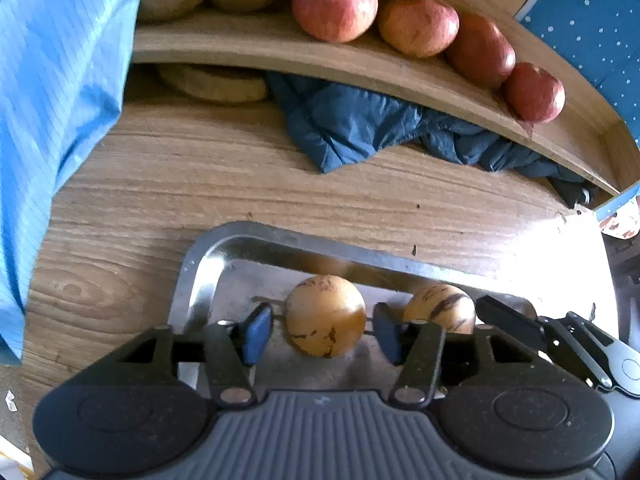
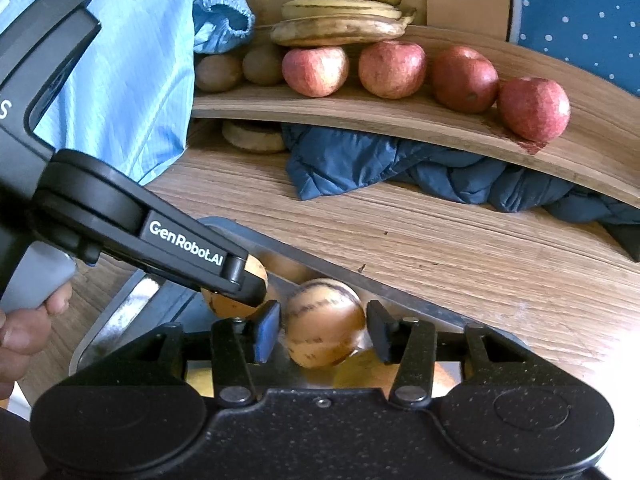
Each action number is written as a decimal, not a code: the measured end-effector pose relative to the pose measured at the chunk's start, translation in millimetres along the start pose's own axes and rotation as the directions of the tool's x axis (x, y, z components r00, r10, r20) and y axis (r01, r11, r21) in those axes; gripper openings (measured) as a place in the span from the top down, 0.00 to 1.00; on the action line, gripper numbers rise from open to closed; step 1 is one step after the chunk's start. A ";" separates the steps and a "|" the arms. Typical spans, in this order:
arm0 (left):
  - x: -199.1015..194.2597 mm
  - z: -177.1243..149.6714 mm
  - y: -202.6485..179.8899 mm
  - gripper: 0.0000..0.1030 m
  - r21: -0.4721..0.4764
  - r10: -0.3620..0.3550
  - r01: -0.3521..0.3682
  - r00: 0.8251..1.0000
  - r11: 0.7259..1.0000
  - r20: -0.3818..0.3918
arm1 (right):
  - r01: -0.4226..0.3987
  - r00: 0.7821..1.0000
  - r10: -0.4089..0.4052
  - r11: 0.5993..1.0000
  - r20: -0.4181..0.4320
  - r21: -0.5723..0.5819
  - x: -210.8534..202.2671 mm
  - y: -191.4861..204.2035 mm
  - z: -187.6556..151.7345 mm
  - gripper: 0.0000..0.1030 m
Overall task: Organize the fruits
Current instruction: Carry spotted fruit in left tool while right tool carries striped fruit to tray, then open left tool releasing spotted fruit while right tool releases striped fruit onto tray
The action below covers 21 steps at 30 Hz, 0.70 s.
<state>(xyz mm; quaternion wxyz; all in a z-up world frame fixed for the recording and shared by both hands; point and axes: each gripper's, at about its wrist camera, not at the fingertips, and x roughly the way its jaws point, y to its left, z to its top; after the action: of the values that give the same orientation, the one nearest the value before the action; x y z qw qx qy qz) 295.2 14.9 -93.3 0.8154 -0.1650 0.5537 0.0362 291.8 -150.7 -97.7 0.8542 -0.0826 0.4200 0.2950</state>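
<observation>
Setting: wood-grain tabletop (image 1: 168, 184) with a curved wooden shelf (image 1: 256, 46) at the back and a rectangular metal tray (image 1: 224, 248) near the cameras.
Task fruit: 2 round yellow-orange fruits with dark purple streaks lie inside the tray, side by side, near each other; whether they touch I cannot tell.
Left fruit (image 1: 326, 316): it sits directly ahead of the left gripper (image 1: 324, 330), between its blue-padded fingers, with a clear gap at each pad.
Right fruit (image 2: 325, 322): it sits directly ahead of the right gripper (image 2: 320, 330), between its fingers, a sliver of gap on each side.
Long axis: neither fruit has a marked one; both are near-spherical. The left fruit's thin stem points toward that gripper's left finger.
Nearer hand: each gripper is nearest to its own fruit; the 2 grippers stand just beside each other.
Jaws: both parted, pads pressing on nothing; the fruits rest on the tray.
Shelf: 4 red apples (image 2: 392, 68) in a row, brown kiwis (image 2: 218, 72) to their left, bananas (image 2: 340, 12) stacked behind.
Below shelf: crumpled dark-blue quilted cloth (image 2: 360, 164).
Judgement: closing on either fruit needs little but a squeeze, since approach and centring look done.
</observation>
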 end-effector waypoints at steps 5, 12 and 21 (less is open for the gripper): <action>-11.9 -2.5 1.5 0.30 -0.018 0.019 -0.018 0.999 1.000 0.039 | 0.015 1.000 -0.015 1.000 0.021 0.004 -9.2 -3.0 -0.4 0.41; -32.6 -10.3 8.3 0.10 -0.062 0.075 -0.069 0.991 0.996 0.111 | 0.047 0.997 -0.050 0.998 0.065 0.046 -28.1 -9.4 -4.5 0.24; -54.3 -39.7 16.7 0.01 -0.103 0.118 -0.103 0.980 0.989 0.161 | 0.098 0.984 -0.112 0.990 0.140 0.106 -64.2 -16.7 -12.5 0.04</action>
<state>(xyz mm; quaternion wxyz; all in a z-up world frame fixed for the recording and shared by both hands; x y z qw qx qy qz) 234.9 25.1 -60.7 0.8468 -0.1686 0.4896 0.1212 262.7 -197.1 -58.1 0.8999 -0.0404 0.3659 0.2336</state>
